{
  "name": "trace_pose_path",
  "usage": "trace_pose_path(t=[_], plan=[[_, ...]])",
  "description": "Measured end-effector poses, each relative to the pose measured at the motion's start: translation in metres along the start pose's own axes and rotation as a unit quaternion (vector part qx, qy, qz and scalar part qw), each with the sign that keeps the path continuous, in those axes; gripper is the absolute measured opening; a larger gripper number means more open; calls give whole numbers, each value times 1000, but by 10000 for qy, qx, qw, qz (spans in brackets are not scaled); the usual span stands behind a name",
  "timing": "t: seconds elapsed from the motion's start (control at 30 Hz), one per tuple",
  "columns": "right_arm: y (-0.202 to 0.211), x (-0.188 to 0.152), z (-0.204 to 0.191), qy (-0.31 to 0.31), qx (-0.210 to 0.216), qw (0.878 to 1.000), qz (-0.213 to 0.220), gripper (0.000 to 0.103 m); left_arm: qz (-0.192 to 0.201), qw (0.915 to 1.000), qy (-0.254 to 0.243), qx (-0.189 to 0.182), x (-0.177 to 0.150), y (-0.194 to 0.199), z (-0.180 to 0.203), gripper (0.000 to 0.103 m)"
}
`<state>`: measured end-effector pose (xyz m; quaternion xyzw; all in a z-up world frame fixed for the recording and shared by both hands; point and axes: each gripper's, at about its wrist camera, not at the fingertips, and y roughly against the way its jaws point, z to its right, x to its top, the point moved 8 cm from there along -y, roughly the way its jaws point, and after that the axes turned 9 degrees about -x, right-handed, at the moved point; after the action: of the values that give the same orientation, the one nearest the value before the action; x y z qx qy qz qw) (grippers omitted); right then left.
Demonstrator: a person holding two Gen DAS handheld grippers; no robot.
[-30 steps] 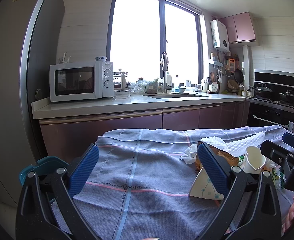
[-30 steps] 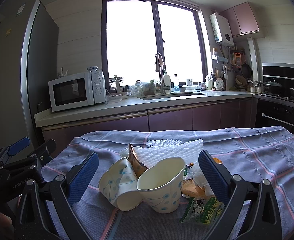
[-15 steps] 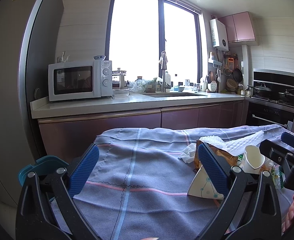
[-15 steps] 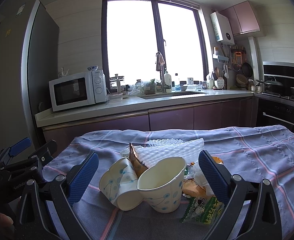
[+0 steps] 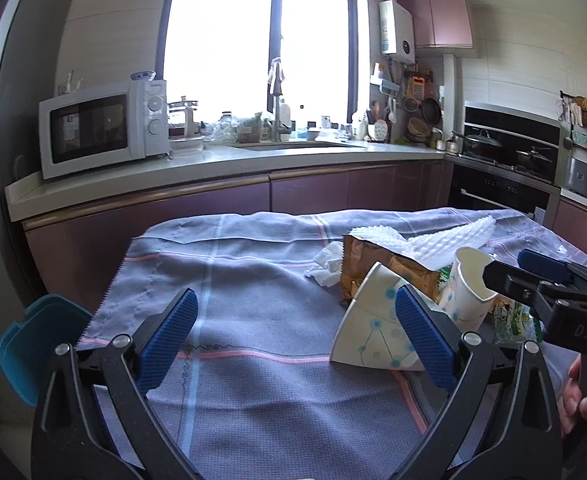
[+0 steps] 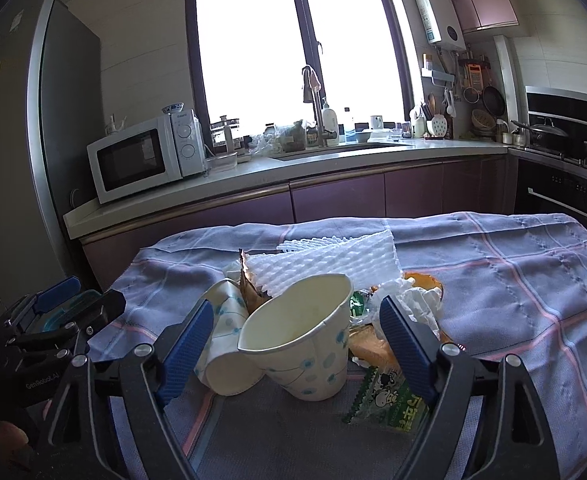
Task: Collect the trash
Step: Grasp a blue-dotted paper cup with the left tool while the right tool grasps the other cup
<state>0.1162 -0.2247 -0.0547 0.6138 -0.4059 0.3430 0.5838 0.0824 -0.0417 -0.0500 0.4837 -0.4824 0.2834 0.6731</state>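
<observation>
Closing, not yet touching, the right gripper [image 6: 295, 338] straddled the upright paper cup [image 6: 299, 342]; left gripper [image 5: 293, 338] gaped, prob. farther.

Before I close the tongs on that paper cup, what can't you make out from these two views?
- Teal bin: left wrist view, mostly cut off by the tablecloth edge; its inside unseen.
- Green wrapper: right wrist view, part hidden behind the right tongs, which are closing around the upright cup without touching it.
- Brown bag: contents unseen; foam sheet covers its mouth.
- Print on the tipped cup: too small.
</observation>
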Motion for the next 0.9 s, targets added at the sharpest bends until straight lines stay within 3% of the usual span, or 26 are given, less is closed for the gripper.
trace_pose_path(t=[0.2,0.53,0.9], plan=[[-17,-6,5,-195,173,9988,-420,65,-561,9955,-209,-740,-11,-37,19,91],[-28,-17,22,-496,396,9940,-892,45,-1461,9725,-16,-1812,-28,-81,29,59],[-21,-30,34,-634,580,9897,-1145,29,-1787,9507,198,-2528,-41,-81,40,36]])
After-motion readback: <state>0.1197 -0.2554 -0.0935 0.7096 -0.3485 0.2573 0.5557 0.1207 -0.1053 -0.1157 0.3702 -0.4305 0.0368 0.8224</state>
